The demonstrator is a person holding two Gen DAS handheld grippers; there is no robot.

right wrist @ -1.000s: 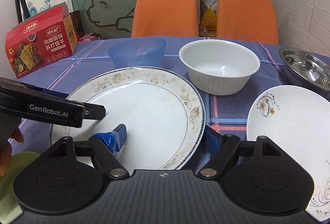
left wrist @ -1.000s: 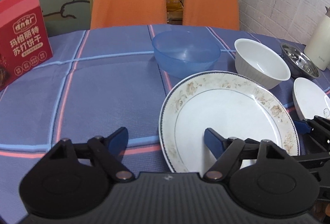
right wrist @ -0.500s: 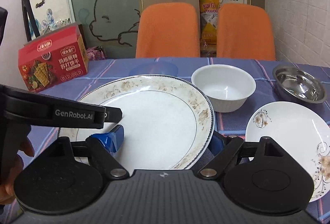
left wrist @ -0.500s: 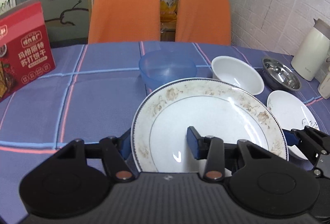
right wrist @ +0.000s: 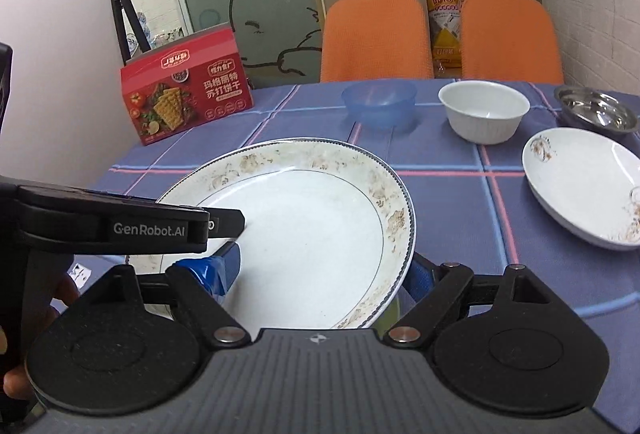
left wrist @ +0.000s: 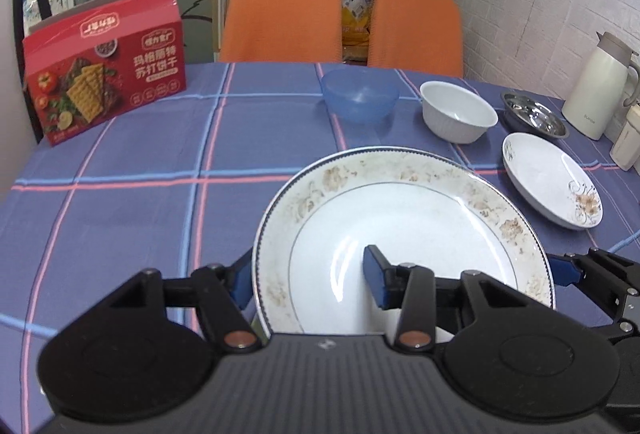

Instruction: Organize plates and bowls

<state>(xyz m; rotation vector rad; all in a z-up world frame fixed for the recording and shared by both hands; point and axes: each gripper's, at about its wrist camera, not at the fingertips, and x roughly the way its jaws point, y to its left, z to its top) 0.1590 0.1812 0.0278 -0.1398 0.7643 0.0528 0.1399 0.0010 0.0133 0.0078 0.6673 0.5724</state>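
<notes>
Together, my two grippers carry the large plate [left wrist: 404, 234] above the near edge of the table [left wrist: 132, 162]. My left gripper [left wrist: 308, 278] is clamped on the plate's left rim, one finger on the face and one underneath; my right gripper [right wrist: 324, 274] pinches the right rim the same way. I judge two grips are used because the plate is wide and smooth, so a single pinch at the edge would let it tip or slip.

The plate sits slightly tilted, clear of the cloth. The small plate [left wrist: 552, 182] lies near the right edge, apart from the one I hold. Toward the far edge stand the blue bowl [left wrist: 360, 96], the white bowl [left wrist: 458, 114] and the steel bowl [left wrist: 534, 114], in a row with gaps between them. The red box [left wrist: 104, 62] stands at the far left corner, and the jug [left wrist: 596, 86] at the far right.

Open cloth stretches across the left and middle, so there is room to set this plate down. Stacking looks likely: I think the small plate should go on top of the large one, not under.
</notes>
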